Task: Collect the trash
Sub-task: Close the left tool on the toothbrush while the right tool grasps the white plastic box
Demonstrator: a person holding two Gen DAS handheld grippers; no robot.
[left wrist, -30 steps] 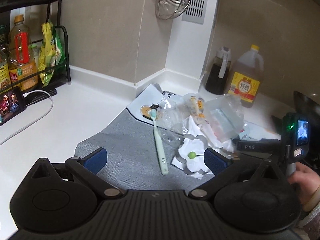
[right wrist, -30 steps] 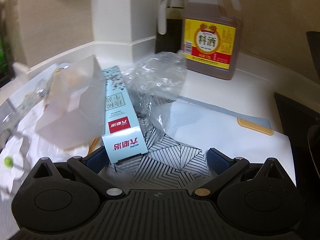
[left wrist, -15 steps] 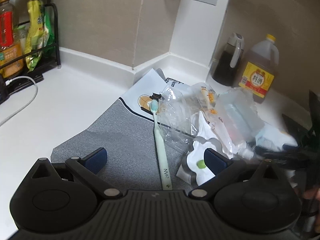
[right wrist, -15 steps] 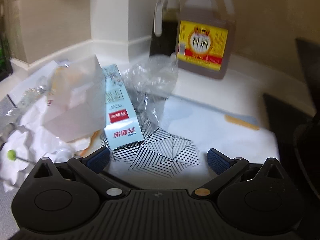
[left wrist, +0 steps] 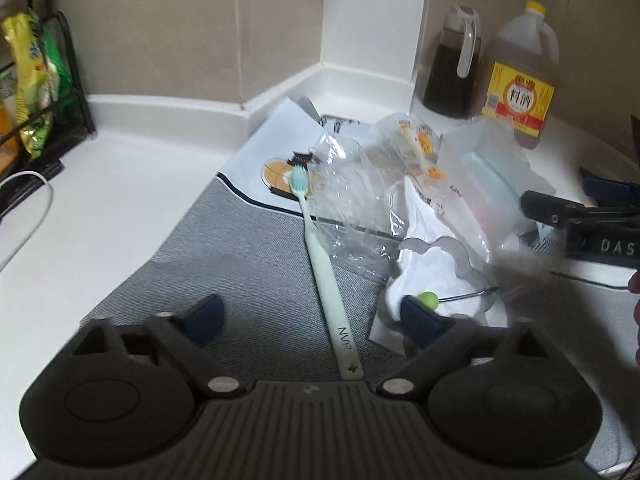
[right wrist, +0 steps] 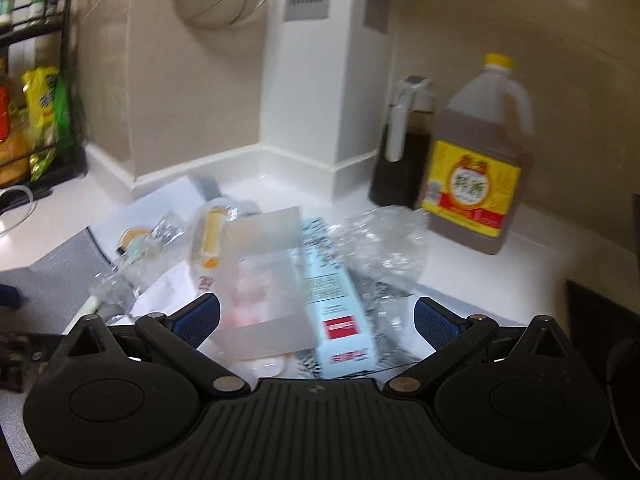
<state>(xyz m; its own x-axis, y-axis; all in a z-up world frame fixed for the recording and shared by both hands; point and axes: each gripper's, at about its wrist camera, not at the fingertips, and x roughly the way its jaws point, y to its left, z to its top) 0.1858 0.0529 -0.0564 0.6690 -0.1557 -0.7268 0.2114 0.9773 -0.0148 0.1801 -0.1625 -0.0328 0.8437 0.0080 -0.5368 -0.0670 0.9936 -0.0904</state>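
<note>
While the left gripper (left wrist: 308,316) hangs low over the grey mat (left wrist: 256,272), its jaws are closing from wide, with the lower handle of the pale green toothbrush (left wrist: 324,272) lying between them and neither pad touching it yet. To grip well, I would centre the handle between the pads, sink until the tips graze the mat, and close squarely across the thin shaft, so it does not roll or skid away. Its right pad sits close to the green-tipped pin (left wrist: 428,300) on the scalloped white tray (left wrist: 436,268); keeping clear of that avoids dragging the tray along.

Over on the right, the right gripper (right wrist: 316,316) holds its jaws wide and empty, above a frosted plastic box (right wrist: 268,280) and a light blue carton (right wrist: 340,300), with crumpled clear wrap (right wrist: 384,240) just beyond. That litter sits heaped on the white counter (left wrist: 120,200), near the dark cruet (right wrist: 400,160) and the big brown jug (right wrist: 476,176), which should stay undisturbed.
</note>
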